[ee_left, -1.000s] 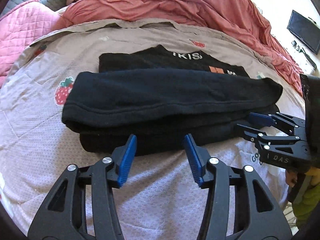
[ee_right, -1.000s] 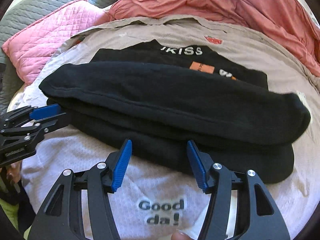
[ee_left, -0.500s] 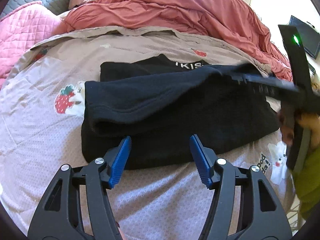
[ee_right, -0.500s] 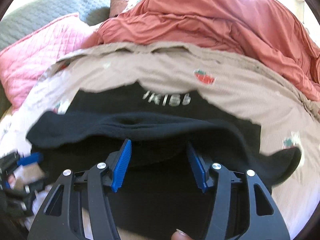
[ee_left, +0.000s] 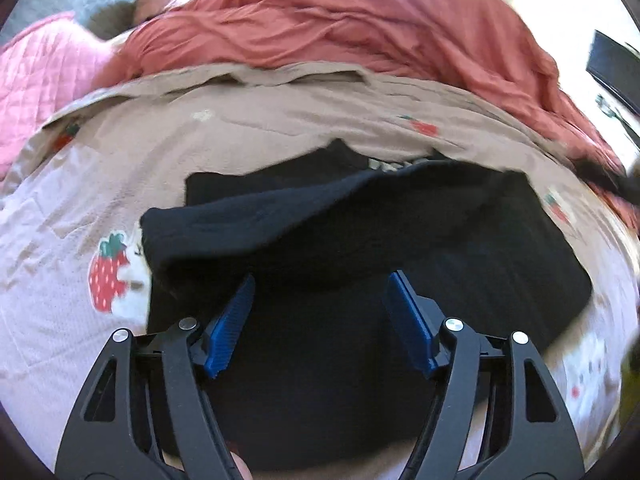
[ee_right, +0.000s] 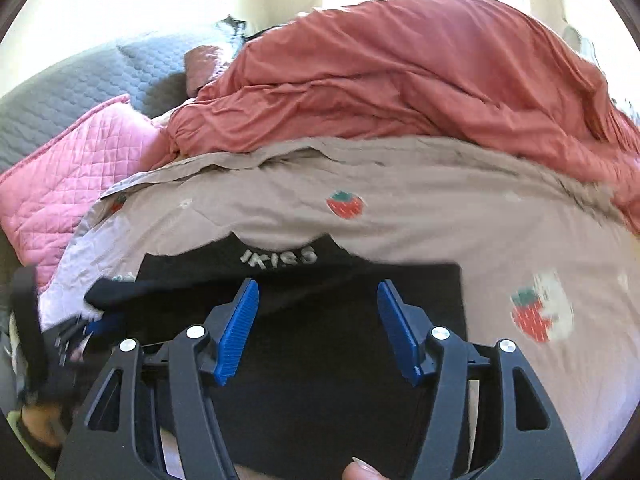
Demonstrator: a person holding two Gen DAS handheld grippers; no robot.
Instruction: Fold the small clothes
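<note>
Your left hand-held gripper [ee_left: 318, 300] is hovering over the black garment [ee_left: 360, 264], its jaws standing wide with nothing pinched; they have just been opening. Your right hand-held gripper [ee_right: 318, 306] is likewise standing wide over the same dark cloth, jaws just widened, nothing between the pads. The garment is lying on the strawberry-print bedsheet [ee_right: 400, 216], partly folded, with 1 sleeve [ee_left: 248, 224] draped across it. White lettering [ee_right: 278, 258] near the collar is showing in the right view; in the left view it is mostly covered by the sleeve. The garment's near edge is running under both grippers and is getting cut off at the bottom. Both views are blurring. The red duvet [ee_right: 400, 80] is bunching up beyond the sheet, the pink quilt [ee_right: 76, 168] beside it.
</note>
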